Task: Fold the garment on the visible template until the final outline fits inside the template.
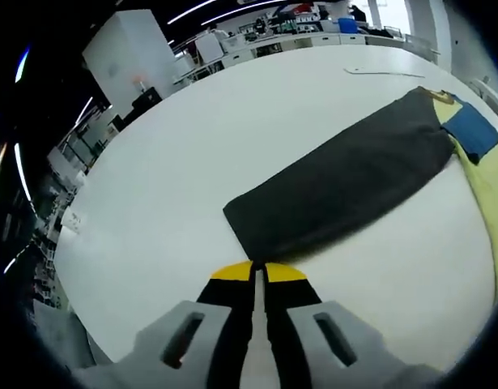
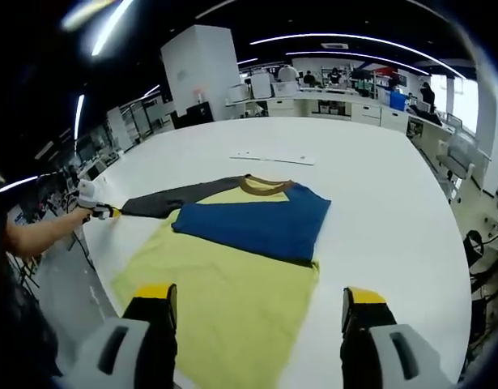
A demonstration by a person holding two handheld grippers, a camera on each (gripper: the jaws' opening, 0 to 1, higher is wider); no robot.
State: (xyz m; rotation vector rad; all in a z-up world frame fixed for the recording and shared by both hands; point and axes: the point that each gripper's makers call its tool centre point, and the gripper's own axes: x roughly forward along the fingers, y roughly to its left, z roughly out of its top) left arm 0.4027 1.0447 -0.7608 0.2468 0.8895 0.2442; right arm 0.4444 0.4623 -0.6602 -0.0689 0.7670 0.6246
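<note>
While the shirt [image 2: 232, 259] lies spread across the white tabletop [image 2: 378, 178], the fold looks only partly made: one blue sleeve [image 2: 257, 223] is turned in over the yellow body, and the dark grey sleeve [image 1: 338, 182] reaches straight out sideways, flat on the tabletop. No separate template outline can be made out under the cloth. The step in hand seems to be that outstretched sleeve. The next move probably calls for carrying its cuff end up and across the yellow body so it lies over the chest, without dragging the rest of the shirt askew.

In the left gripper view the left gripper [image 1: 257, 271] sits low at the cuff end of the grey sleeve, its yellow-tipped fingers [image 1: 231, 271] pressed together; whether they pinch the cuff edge or meet just short of it I cannot tell. In the right gripper view that same tool appears at the sleeve's far tip, held out on the person's extended forearm [image 2: 38, 231]. The right gripper [image 2: 261, 296] hangs above the yellow hem with its fingers [image 2: 155, 293] spread wide, grasping nothing.
</note>
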